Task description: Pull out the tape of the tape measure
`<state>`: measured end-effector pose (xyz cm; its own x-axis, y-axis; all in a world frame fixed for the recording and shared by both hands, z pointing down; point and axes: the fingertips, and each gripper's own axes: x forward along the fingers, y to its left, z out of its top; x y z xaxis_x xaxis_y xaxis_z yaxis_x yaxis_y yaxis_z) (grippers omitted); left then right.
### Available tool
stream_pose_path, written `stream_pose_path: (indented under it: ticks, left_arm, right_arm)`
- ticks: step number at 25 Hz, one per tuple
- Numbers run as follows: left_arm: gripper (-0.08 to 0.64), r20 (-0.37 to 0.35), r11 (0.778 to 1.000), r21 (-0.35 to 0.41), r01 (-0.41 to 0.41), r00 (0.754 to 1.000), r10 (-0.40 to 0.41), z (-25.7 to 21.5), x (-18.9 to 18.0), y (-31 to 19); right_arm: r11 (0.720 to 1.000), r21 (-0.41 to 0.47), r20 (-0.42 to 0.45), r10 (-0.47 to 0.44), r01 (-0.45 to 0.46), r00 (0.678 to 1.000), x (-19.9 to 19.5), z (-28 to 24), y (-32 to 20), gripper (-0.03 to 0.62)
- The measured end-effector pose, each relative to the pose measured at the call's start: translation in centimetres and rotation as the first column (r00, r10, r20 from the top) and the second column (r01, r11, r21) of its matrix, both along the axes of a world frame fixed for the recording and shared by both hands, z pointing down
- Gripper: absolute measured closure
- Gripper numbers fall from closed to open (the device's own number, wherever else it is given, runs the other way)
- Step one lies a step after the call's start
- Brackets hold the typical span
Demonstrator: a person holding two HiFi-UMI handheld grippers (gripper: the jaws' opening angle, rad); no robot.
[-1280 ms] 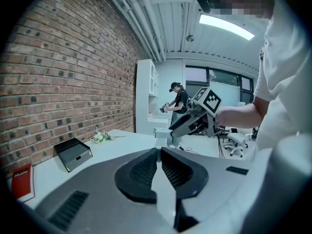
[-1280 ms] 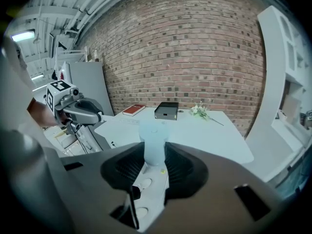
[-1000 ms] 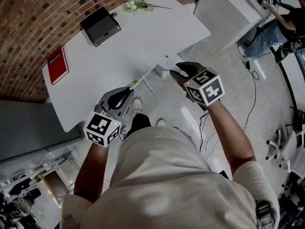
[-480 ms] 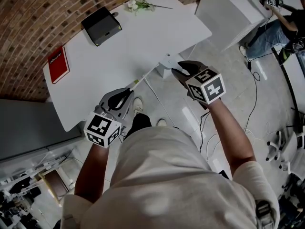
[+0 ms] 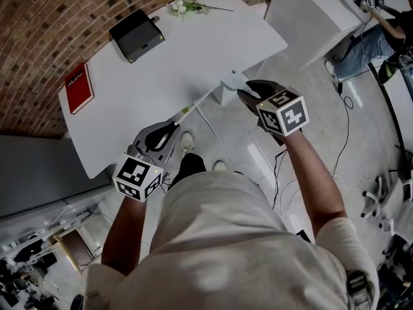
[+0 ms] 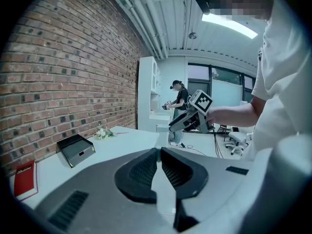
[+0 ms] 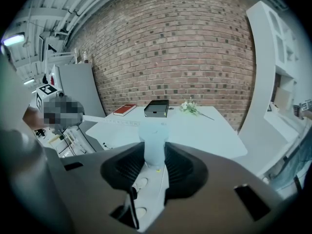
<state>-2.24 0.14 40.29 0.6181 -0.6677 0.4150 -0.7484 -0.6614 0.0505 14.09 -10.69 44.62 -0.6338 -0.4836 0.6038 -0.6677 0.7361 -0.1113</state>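
My right gripper (image 5: 242, 90) is shut on the pale tape measure case (image 5: 231, 81), held just off the near edge of the white table (image 5: 148, 76). A thin tape (image 5: 201, 100) runs from the case down-left to my left gripper (image 5: 175, 124), whose jaws are shut on the tape's end. In the right gripper view the case (image 7: 153, 139) sits clamped between the pads of that gripper (image 7: 154, 151), and the tape (image 7: 114, 121) stretches away to the left. From the left gripper view, that gripper (image 6: 158, 153) pinches the tape edge-on, with the far case (image 6: 163, 129) beyond.
On the table lie a red book (image 5: 77, 88), a dark open box (image 5: 135, 35) and a sprig of flowers (image 5: 184, 6). A white cabinet (image 5: 310, 11) stands to the right. Cables (image 5: 342, 131) trail on the floor. Another person (image 5: 381, 28) sits at the far right.
My right gripper has drifted up and to the right with the case, so more tape spans between the two grippers. The left gripper has barely moved.
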Motion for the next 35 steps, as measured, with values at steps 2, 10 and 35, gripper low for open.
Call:
stream_pose_path:
  ticks: [2,10,35]
  left_arm:
    - [0.532,0.002,1.000,-0.002,0.002,1.000,-0.002,0.0,-0.1,0.0]
    - [0.532,0.006,1.000,-0.009,0.009,1.000,-0.009,0.1,-0.8,0.2]
    - [0.532,0.016,0.999,-0.024,0.022,1.000,-0.022,0.4,-2.7,1.7]
  right_arm:
    - [1.000,0.005,-0.006,0.010,-0.010,1.000,0.4,0.0,-0.3,0.460]
    - [0.999,0.001,-0.009,0.037,-0.037,0.999,1.8,0.1,-1.1,0.460]
    - [0.998,0.002,-0.023,0.066,-0.066,0.998,2.2,0.7,-2.0,0.461]
